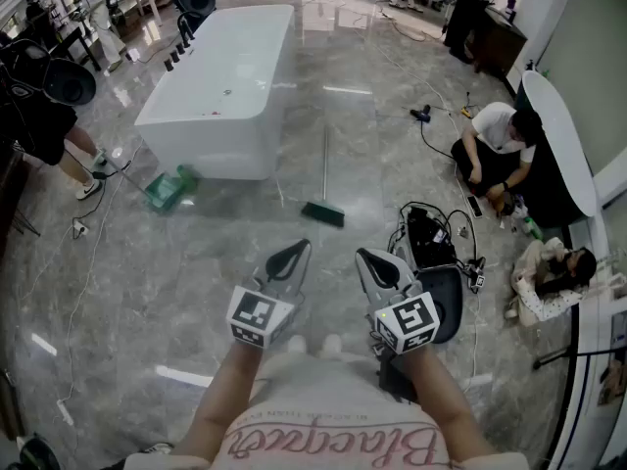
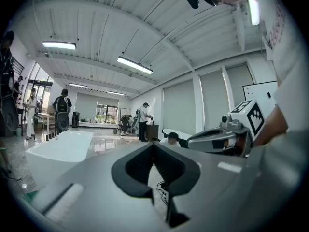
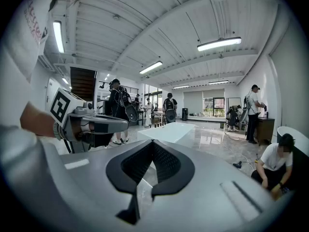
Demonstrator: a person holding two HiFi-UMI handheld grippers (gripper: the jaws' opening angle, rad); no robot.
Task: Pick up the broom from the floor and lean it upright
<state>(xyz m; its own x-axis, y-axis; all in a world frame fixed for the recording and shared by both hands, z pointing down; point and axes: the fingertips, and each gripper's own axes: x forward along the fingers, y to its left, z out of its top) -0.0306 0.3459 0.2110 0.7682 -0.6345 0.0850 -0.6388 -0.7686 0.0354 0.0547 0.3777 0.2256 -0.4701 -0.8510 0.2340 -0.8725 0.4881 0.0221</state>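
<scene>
Green-headed broom with a thin pale handle [image 1: 322,212] lies flat on the glossy grey marble floor [image 1: 196,292], just off the near right corner of the long white rectangular bathtub [image 1: 220,76]. The head points away from the bathtub toward us. The handle runs back alongside the bathtub's right side, and as far as we can tell it does not touch it. The broom is not picked up yet, so we judge the task is at its very start.

The left tool [image 1: 294,253] and right tool [image 1: 377,262] are held side by side, well apart from the bathtub and on the far side of the broom from it. Both aim roughly at the broom head. We read this as an approach pose, with the tools kept close to the body. The left tool's jaws meet at the tips with nothing between them, and the right tool is the same, closed and empty.

Both tools will need to open before any grab. Because the broom lies flat, the reach has to go low, and the thin handle looks like the easiest part to pinch. The bathtub wall is the nearest upright face to lean it on. A small green object [image 1: 168,189] sits by the bathtub's near left corner, and we can't tell what it is.
</scene>
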